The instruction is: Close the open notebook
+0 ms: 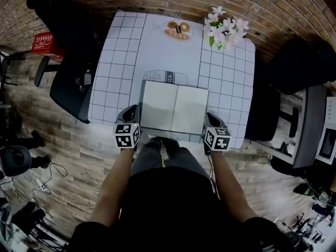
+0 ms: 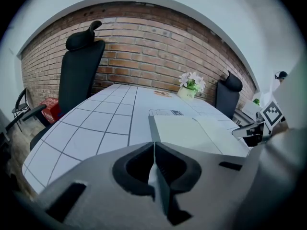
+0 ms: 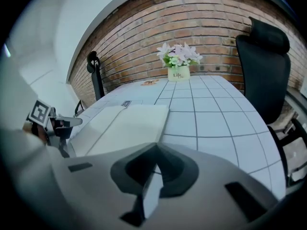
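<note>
One open notebook [image 1: 174, 108], lying flat with its blank pages up, in the lower middle of the head view on the gridded table [image 1: 119, 56]. The left gripper [image 1: 131, 111] sits just beside its lower-left corner and the right gripper [image 1: 210, 118] just beside the lower-right one. Both are clenched tight with nothing between the jaws. Can't tell if either tip actually touches the book. A flower pot [image 1: 224, 30] is at the table's upper right, well apart from it.
</note>
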Demonstrator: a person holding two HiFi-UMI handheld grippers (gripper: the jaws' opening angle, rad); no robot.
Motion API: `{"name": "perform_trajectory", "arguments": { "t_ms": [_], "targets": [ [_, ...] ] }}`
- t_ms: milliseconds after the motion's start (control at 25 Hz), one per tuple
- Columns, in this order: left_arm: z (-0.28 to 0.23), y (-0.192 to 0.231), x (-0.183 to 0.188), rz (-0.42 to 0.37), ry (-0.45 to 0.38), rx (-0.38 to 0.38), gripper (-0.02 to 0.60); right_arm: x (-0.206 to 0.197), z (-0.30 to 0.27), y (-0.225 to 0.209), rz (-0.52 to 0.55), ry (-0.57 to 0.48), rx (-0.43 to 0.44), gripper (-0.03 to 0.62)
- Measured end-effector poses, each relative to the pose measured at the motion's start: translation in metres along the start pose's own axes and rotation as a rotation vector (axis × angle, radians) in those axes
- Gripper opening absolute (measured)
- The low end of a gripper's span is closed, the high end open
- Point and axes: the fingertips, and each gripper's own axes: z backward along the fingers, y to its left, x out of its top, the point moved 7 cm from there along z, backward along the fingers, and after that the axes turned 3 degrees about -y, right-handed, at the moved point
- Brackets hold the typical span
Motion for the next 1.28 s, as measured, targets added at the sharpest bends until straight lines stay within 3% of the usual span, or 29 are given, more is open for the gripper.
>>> {"name": "perform_trajectory", "arguments": {
  "t_ms": [120,200,360,560,760,840,1000,1280],
  "targets": [
    [-0.004,0.004,-0.004,-0.006,0.042,0.008,0.029,0.000,0.002,0.000,-0.059,0.011,0.020,0.012],
    [-0.006,0.005,-0.006,-0.017,0.064,0.004,0.028,-0.002,0.002,0.000,-0.080,0.023,0.026,0.069],
    [-0.009,0.004,-0.007,-0.068,0.098,-0.018,0.026,-0.006,0.004,-0.002,-0.153,0.033,0.031,0.117],
    [-0.010,0.004,-0.009,-0.108,0.140,-0.032,0.026,-0.001,0.018,-0.010,-0.242,-0.029,-0.025,0.143],
    [-0.010,0.003,-0.009,-0.124,0.143,-0.035,0.025,0.000,0.020,-0.003,-0.294,-0.023,0.031,0.175],
    [-0.011,0.003,-0.009,-0.146,0.148,-0.043,0.025,-0.009,0.014,0.001,-0.286,0.022,0.038,0.198],
    [-0.012,0.003,-0.008,-0.172,0.151,-0.063,0.025,-0.014,0.011,0.007,-0.212,0.051,-0.037,0.202],
    [-0.011,0.003,-0.009,-0.174,0.145,-0.069,0.025,-0.014,0.009,0.011,-0.236,0.060,-0.029,0.198]
  ]
}}
